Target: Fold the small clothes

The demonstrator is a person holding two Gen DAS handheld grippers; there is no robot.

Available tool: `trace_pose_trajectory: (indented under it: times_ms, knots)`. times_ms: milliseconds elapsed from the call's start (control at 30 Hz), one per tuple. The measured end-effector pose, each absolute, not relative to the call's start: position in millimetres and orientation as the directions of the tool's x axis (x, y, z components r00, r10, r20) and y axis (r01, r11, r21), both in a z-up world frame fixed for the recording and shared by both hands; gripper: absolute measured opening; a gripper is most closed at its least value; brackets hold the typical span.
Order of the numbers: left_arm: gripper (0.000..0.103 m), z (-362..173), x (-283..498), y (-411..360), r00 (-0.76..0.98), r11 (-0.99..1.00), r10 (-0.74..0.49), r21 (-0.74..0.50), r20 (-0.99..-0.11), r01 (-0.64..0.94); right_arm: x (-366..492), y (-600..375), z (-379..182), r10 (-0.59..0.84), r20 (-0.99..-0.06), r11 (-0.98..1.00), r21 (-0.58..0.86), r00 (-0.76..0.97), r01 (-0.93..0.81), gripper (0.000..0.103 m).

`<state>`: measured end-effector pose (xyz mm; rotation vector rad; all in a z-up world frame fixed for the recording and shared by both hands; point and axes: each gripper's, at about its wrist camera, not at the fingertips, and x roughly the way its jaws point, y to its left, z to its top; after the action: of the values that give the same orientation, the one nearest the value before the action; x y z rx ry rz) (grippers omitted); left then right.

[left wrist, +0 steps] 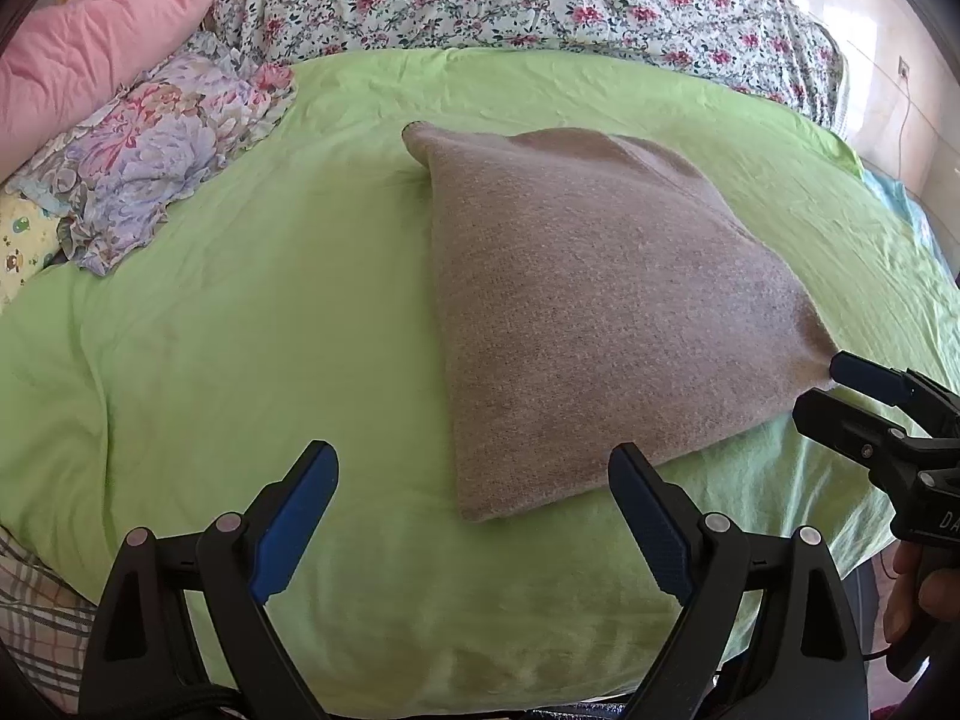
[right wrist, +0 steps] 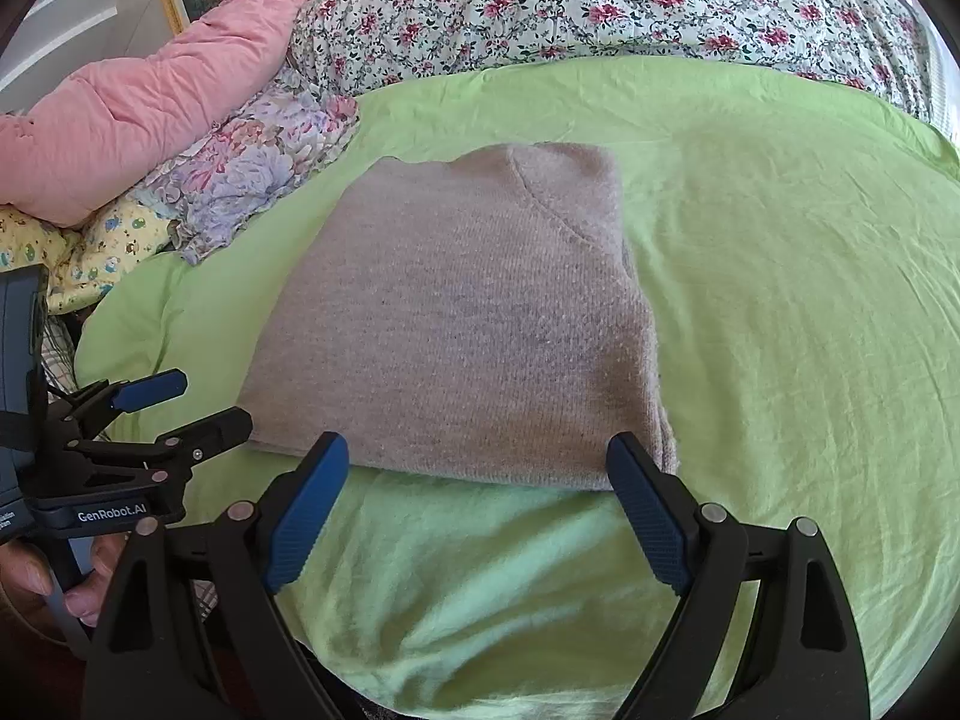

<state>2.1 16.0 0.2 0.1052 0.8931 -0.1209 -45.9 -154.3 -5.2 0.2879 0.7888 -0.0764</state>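
Observation:
A small beige knitted sweater lies folded into a compact rectangle on the green sheet; it also shows in the right wrist view. My left gripper is open and empty, just short of the sweater's near left edge. My right gripper is open and empty, its jaws standing at the sweater's near edge. In the left wrist view the right gripper sits by the sweater's right corner. In the right wrist view the left gripper sits by its left corner.
A pink quilt, a purple floral cloth and a yellow printed cloth are piled at the left. A floral duvet runs along the back. Green sheet spreads to the right.

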Motion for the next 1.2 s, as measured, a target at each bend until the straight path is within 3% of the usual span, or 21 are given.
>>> trace_pose_trajectory:
  times_ms: [1200]
  knots:
    - [0.093, -1.8, 1.2, 13.4, 0.613, 0.986, -0.075, 0.031, -0.786, 0.161, -46.6, -158.1, -4.2, 0.043, -0.708, 0.955, 0.236, 0.705, 0.179, 0.088]
